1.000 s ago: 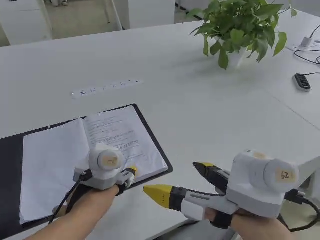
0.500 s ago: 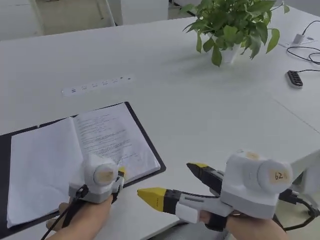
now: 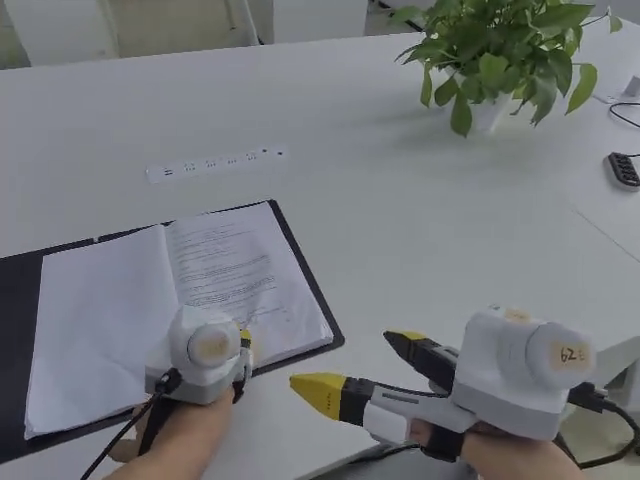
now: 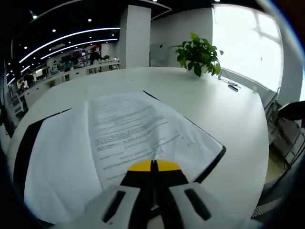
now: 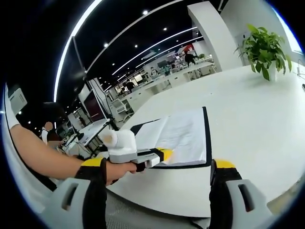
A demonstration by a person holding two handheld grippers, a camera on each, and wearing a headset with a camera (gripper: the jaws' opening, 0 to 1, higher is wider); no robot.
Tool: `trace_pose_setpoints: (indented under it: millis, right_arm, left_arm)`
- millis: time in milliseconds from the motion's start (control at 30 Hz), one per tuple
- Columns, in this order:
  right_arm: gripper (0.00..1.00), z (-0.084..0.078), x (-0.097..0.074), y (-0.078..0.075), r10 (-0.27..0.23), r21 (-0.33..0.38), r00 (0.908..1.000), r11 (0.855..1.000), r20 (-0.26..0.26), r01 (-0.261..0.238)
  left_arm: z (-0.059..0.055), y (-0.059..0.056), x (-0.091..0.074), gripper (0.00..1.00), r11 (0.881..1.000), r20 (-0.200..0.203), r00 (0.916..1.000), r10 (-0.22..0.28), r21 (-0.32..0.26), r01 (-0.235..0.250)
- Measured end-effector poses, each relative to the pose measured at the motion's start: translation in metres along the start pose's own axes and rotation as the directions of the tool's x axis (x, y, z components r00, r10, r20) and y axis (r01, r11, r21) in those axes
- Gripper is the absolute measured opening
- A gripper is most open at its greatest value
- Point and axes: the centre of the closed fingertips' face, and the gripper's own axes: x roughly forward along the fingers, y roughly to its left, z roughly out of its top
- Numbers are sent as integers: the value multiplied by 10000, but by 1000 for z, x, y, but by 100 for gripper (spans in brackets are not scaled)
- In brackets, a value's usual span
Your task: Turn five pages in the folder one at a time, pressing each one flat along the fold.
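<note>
- The folder (image 3: pixel 18 300) lies open on the white surface (image 3: pixel 420 220), at about 10 o'clock from my right tool (image 3: pixel 360 362). Its black cover shows around the paper.
- The printed right page (image 3: pixel 240 270) and the blank left page (image 3: pixel 100 320) meet at the fold (image 3: pixel 175 275), which runs from about 12 o'clock to 6 o'clock across the folder.
- My left tool (image 4: pixel 153 165) has its yellow tips pressed together with nothing between them. It sits over the lower part of the printed page, at 5 o'clock on the folder. I cannot tell if it touches the paper.
- My right tool has its tips wide apart and holds nothing. It hovers off the folder, past the 4 o'clock corner.
- I judge the sheets to be thin, light and floppy. They will bend at once, and they can crease or tear if I pinch hard or pull sideways.
- Sheets in such a stack like to cling, so two may lift together. I would take only the top one.
- The best place to take hold seems the free outer edge of the printed page, near its 4 o'clock corner and far from the fold.
- The paper bulges a little beside the fold, so I expect a turned page to spring up until it is pressed.
- The folder looks light and the surface smooth, so it may slide when I push.
</note>
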Motion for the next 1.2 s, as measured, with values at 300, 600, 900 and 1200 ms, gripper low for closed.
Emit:
trace_pose_setpoints:
  millis: [300,600,900,1200]
  right_arm:
    - [72,-11,53,-31,348,718,9953,9970,-899,-284]
    - [64,-31,93,-52,460,1314,9813,9911,-1867,-215]
    - [63,-43,99,-60,397,1787,9791,9839,-1996,-34]
    - [49,-38,98,-77,46,3069,9901,9509,-1402,390]
  left_arm:
    - [-1,1,0,0,9917,9,9997,-241,-1267,241]
    - [-2,0,2,0,9915,25,9998,-216,-1282,217]
    - [-2,0,2,0,9913,87,9998,-186,-1303,196]
    - [-2,0,3,0,9903,125,9998,-184,-1378,200]
